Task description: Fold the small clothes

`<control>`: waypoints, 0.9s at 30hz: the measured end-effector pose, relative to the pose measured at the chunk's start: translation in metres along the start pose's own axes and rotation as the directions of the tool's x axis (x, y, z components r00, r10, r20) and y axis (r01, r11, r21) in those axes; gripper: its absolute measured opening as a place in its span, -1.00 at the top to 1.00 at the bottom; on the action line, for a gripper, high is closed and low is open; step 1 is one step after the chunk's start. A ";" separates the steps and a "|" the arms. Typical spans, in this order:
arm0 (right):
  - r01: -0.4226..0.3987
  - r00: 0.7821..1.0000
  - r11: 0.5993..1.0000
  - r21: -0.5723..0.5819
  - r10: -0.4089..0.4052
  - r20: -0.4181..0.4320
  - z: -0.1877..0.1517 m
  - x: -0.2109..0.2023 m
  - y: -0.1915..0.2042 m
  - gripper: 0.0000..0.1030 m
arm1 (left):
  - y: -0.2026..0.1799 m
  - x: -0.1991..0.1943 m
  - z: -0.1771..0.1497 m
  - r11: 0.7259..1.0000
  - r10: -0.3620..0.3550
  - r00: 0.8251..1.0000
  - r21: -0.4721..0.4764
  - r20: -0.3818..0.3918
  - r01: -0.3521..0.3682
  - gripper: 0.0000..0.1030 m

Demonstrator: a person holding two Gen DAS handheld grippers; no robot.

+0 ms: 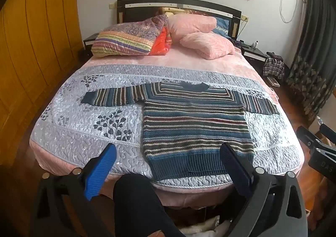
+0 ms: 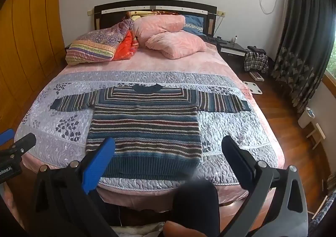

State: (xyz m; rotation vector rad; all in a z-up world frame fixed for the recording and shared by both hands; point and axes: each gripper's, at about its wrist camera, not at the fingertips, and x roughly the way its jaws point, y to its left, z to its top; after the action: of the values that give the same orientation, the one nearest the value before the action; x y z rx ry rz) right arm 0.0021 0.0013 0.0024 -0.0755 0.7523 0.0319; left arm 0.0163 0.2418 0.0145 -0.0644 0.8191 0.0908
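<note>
**Sweater lies flat, first fold not yet begun**

The striped sweater (image 1: pixel 195 123) lies spread on the bed (image 1: pixel 69 123), both sleeves out to 9 and 3 o'clock, hem nearest the person. The left gripper (image 1: pixel 168 152) and the right gripper (image 2: pixel 169 146) both stand wide and hold nothing, hovering above the hem. A good start would probably be to pinch each sleeve cuff and bring it across the chest, keeping the knit flat.
</note>
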 end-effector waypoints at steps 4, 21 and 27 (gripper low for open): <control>0.003 1.000 1.000 0.001 -0.003 0.003 0.003 -0.004 0.002 -0.95 | 0.000 0.000 0.000 1.000 0.002 1.000 0.000 0.000 -0.002 -0.92; 0.001 1.000 1.000 0.003 -0.001 0.002 0.002 -0.004 -0.004 -0.95 | -0.003 -0.002 0.005 1.000 0.001 1.000 -0.002 -0.001 -0.001 -0.92; 0.001 1.000 1.000 0.009 -0.001 0.000 0.001 -0.005 -0.005 -0.95 | -0.002 -0.003 0.004 1.000 0.004 1.000 -0.003 0.004 -0.004 -0.92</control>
State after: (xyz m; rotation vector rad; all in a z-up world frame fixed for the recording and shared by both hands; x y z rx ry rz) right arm -0.0001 -0.0038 0.0070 -0.0675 0.7524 0.0281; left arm 0.0171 0.2401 0.0192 -0.0655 0.8154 0.0955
